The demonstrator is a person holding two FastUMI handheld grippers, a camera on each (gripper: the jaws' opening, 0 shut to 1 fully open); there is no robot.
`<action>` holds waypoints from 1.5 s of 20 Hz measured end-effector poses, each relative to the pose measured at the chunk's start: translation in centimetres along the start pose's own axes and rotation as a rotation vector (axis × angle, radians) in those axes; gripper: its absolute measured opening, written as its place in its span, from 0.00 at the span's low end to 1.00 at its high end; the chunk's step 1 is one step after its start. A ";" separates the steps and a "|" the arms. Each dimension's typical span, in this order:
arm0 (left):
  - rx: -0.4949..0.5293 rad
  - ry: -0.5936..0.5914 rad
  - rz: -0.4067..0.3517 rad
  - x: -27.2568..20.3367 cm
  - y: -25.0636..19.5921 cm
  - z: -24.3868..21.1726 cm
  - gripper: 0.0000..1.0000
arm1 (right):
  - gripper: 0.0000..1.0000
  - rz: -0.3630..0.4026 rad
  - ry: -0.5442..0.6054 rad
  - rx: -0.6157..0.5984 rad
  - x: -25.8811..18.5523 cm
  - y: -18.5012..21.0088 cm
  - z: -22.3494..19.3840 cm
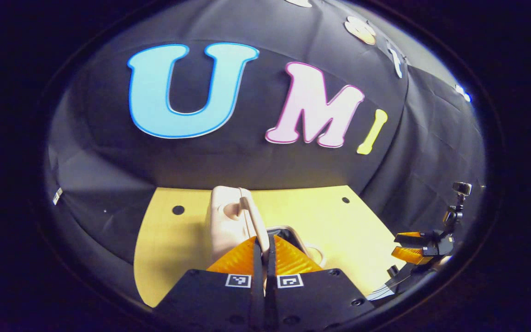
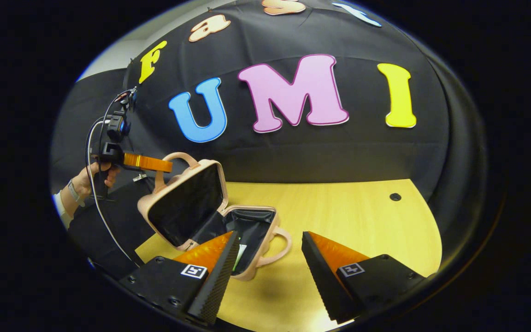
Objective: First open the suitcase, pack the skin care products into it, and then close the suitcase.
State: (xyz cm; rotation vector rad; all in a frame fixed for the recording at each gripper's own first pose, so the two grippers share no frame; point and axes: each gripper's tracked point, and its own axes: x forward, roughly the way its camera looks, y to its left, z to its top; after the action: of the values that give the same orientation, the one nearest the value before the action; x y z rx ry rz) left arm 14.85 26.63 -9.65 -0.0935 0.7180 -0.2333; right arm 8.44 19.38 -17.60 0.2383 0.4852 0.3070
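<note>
Closing the suitcase (image 2: 210,216) looks like the step in hand, and doing it well means swinging the lid (image 2: 185,203) over in a smooth arc about its hinge — not pushing it flat down — so the two shells meet edge to edge. The left gripper (image 1: 264,251) has its jaws drawn nearly together, pinched on the thin edge of the raised lid by its handle (image 2: 173,161); in the right gripper view it reaches in from the left at the lid's top, held by a hand (image 2: 91,177). The grip is narrow, so I judge it could slip if the lid is hurried. The right gripper (image 2: 268,272) hangs with its jaws wide apart and nothing between them, just in front of the case, ready to steady the base if it slides. The suitcase is small, pale pink and hard-shelled with a dark lining, lying on the yellow tabletop (image 2: 362,216) towards its left side, lid standing up at a slant. Something pale and slim lies inside the lower half; what it is I cannot tell.
</note>
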 end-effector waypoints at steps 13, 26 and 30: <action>0.085 0.411 0.012 16.9 -7.4 -14.9 0.08 | 0.88 -0.157 -0.031 0.013 -9.7 -12.2 -0.3; 0.136 -0.028 0.116 7.2 -18.8 -4.4 0.90 | 0.87 -0.063 -0.098 -0.112 -12.2 -16.5 4.3; 0.125 -0.232 0.144 0.4 -21.5 1.4 0.98 | 0.87 -0.074 -0.203 -0.115 -12.9 -14.8 9.3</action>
State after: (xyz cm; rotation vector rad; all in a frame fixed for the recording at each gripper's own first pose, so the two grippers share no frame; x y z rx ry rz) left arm 12.21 5.73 -5.33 0.0499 0.4754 -0.1268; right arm 5.60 -0.18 -8.57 0.1373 0.2740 0.2343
